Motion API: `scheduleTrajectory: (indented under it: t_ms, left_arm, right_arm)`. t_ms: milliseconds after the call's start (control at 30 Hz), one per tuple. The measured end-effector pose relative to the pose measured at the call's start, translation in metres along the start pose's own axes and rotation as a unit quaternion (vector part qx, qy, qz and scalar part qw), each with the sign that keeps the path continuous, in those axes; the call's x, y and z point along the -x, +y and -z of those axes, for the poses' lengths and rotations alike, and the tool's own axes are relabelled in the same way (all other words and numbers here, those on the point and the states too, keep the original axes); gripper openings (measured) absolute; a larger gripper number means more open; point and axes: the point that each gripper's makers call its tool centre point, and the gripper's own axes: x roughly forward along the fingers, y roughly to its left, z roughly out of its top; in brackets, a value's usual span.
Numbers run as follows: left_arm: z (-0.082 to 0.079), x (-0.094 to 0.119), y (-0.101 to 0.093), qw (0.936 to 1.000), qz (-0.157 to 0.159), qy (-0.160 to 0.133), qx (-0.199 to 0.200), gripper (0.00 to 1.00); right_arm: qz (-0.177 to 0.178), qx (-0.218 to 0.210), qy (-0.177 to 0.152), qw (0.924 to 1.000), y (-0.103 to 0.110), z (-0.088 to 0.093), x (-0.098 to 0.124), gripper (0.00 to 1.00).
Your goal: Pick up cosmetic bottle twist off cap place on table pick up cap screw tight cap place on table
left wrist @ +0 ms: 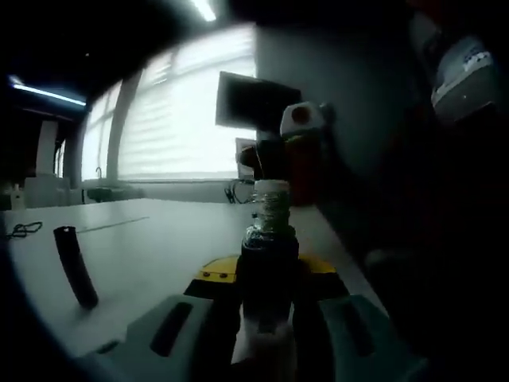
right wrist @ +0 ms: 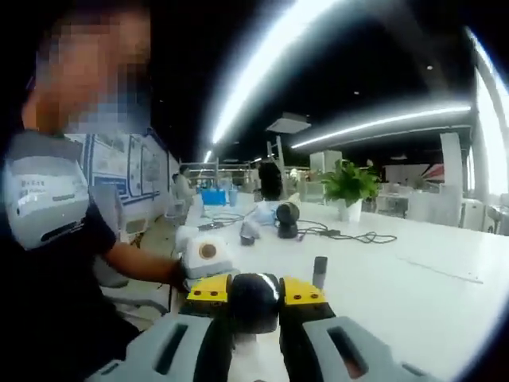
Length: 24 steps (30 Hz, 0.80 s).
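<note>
The left gripper (left wrist: 269, 278) has its jaws pinched on the dark body of the cosmetic bottle (left wrist: 269, 239), holding it upright above the desk (left wrist: 151, 239) so that its bare threaded neck (left wrist: 271, 197) points up and away from the jaws; that grip leaves the thread free, which suits a cap going back on. The right gripper (right wrist: 254, 306) has its jaws pressed onto a dark rounded thing that I judge to be the cap (right wrist: 254, 298), held out over the white desk (right wrist: 413, 294) near its edge. In the left gripper view the other gripper (left wrist: 296, 127) hangs just above and behind the neck, so the two seem brought close for threading, though how well they line up I cannot tell. A slim dark stick-like item (left wrist: 75, 267) stands tilted on the desk well to the side, and a small dark tangle (left wrist: 24, 229) lies farther off. In the right gripper view a potted plant (right wrist: 350, 187), cables (right wrist: 350, 235) and a dark round device (right wrist: 286, 216) sit well apart; nothing lies between bottle and cap
</note>
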Motion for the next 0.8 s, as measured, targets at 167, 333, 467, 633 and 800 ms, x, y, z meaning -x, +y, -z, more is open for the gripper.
scheduleTrajectory:
  t_ms: [167, 333, 467, 633, 800]
  left_arm:
    - [0.001, 0.001, 0.003, 0.9999, 0.003, -0.001, 0.015, 0.15]
    - [0.001, -0.001, 0.001, 0.9997, 0.015, 0.0, 0.018, 0.15]
    - [0.002, -0.001, 0.002, 0.9996, 0.018, 0.0, 0.023, 0.15]
    - [0.003, -0.001, 0.001, 0.9996, 0.015, 0.002, 0.024, 0.15]
    - [0.003, -0.001, 0.001, 0.9996, 0.013, 0.002, 0.026, 0.15]
  right_arm:
    - [-0.04, 0.023, 0.022, 0.9987, 0.008, -0.007, -0.012, 0.16]
    - [-0.072, 0.026, 0.024, 0.9968, 0.015, -0.008, -0.019, 0.16]
    - [-0.091, 0.032, 0.028, 0.9949, 0.022, -0.012, -0.023, 0.16]
    - [-0.109, 0.04, 0.05, 0.9919, 0.021, -0.011, -0.032, 0.16]
    - [-0.133, 0.05, 0.078, 0.9869, 0.023, -0.004, -0.041, 0.16]
